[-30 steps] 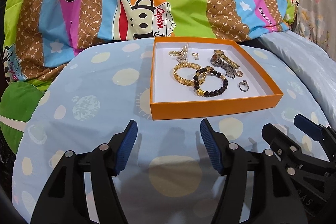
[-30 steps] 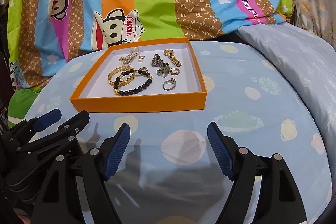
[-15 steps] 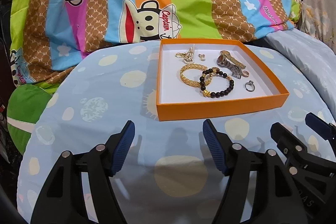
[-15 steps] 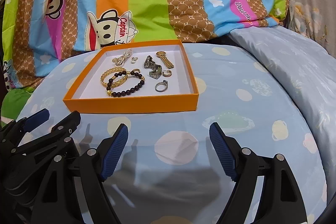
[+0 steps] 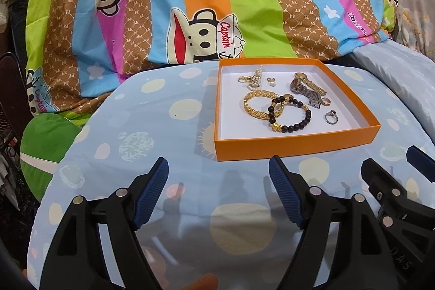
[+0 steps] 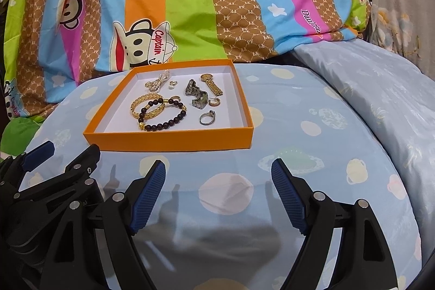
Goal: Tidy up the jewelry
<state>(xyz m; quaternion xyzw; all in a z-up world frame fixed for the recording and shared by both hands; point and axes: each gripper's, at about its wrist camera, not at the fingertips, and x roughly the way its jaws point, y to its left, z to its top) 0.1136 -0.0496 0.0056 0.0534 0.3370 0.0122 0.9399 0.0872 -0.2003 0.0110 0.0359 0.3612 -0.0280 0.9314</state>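
Observation:
An orange box (image 5: 296, 146) with a white floor sits on the pale blue spotted cloth; it also shows in the right wrist view (image 6: 168, 139). In it lie a gold bracelet (image 5: 261, 102), a dark bead bracelet (image 5: 292, 113), a silver ring (image 5: 331, 116), a watch (image 5: 304, 87) and a pearl piece (image 5: 254, 79). My left gripper (image 5: 218, 192) is open and empty, near the box's front wall. My right gripper (image 6: 218, 193) is open and empty, to the right beside the left one.
A bright striped monkey-print quilt (image 5: 206, 4) rises behind the box. A pale grey-blue duvet (image 6: 380, 99) lies at the right. A green cushion (image 5: 46, 146) sits at the left edge of the blue surface.
Both grippers have drawn back and a little left, so the box sits farther away in both views. Jaws stay open. The jewelry has not moved.

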